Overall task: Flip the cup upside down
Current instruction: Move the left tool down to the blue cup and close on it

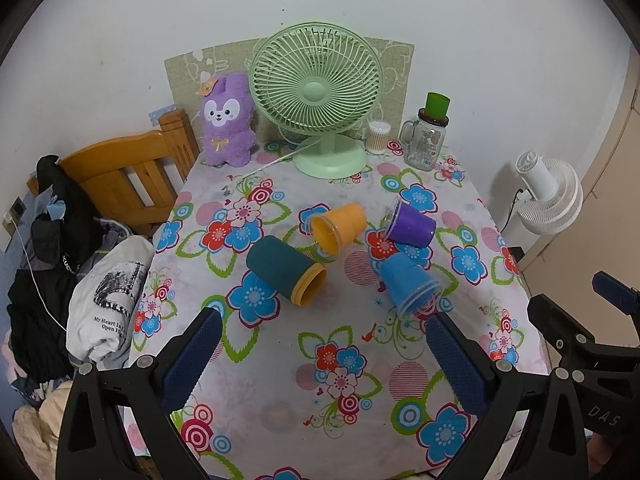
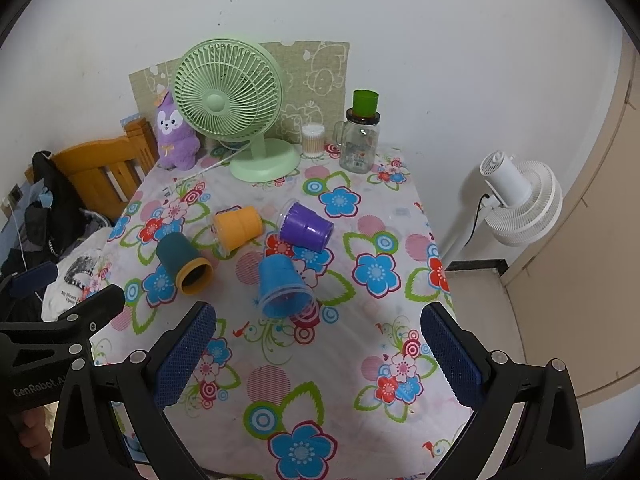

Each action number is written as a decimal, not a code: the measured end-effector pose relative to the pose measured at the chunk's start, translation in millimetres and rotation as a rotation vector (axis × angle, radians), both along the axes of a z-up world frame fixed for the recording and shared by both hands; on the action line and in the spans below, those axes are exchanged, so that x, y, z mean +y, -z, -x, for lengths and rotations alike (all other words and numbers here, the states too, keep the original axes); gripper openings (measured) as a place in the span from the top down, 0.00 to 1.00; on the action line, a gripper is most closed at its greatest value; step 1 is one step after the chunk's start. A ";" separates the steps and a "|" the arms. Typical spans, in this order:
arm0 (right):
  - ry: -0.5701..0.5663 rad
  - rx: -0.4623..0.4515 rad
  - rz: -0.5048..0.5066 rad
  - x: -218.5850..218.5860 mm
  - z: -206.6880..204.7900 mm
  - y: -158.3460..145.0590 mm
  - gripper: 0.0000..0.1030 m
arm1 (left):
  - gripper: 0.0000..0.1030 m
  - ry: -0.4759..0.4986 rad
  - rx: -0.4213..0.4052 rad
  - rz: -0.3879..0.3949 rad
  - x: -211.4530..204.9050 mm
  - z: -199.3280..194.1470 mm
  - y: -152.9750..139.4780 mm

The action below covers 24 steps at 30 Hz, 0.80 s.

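Several cups lie on their sides on the floral tablecloth (image 1: 344,392): a dark teal cup with an orange rim (image 1: 283,270) (image 2: 183,261), an orange cup (image 1: 338,226) (image 2: 237,225), a purple cup (image 1: 410,225) (image 2: 306,227) and a blue cup (image 1: 408,282) (image 2: 283,286). My left gripper (image 1: 324,332) is open and empty, hovering above the table short of the cups. My right gripper (image 2: 318,330) is open and empty, just short of the blue cup's mouth.
At the table's back stand a green desk fan (image 1: 320,100), a purple plush rabbit (image 1: 228,120), a cotton swab jar (image 1: 378,136) and a glass mug jar with a green cup on top (image 1: 428,136). A wooden bed frame with clothes (image 1: 120,176) is left; a white fan (image 1: 548,196) is right.
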State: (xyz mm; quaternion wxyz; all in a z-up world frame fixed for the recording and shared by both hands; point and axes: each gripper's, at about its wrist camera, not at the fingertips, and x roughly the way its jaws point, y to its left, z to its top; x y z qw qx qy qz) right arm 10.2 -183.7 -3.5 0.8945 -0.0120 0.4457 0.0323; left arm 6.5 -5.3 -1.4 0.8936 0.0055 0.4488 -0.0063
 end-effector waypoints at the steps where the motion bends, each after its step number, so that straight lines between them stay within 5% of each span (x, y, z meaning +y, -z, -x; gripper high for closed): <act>1: 0.001 0.000 0.002 0.5 0.7 -0.2 0.00 | 0.00 0.000 0.007 0.004 -0.3 0.3 0.6; 15: 0.068 0.034 -0.054 -0.1 -21.7 2.2 0.00 | 0.00 -0.013 0.115 0.033 7.8 -26.0 14.7; 24: 0.016 0.049 -0.050 -16.0 -63.4 12.5 0.00 | 0.00 -0.091 0.137 0.051 -15.2 -60.6 37.1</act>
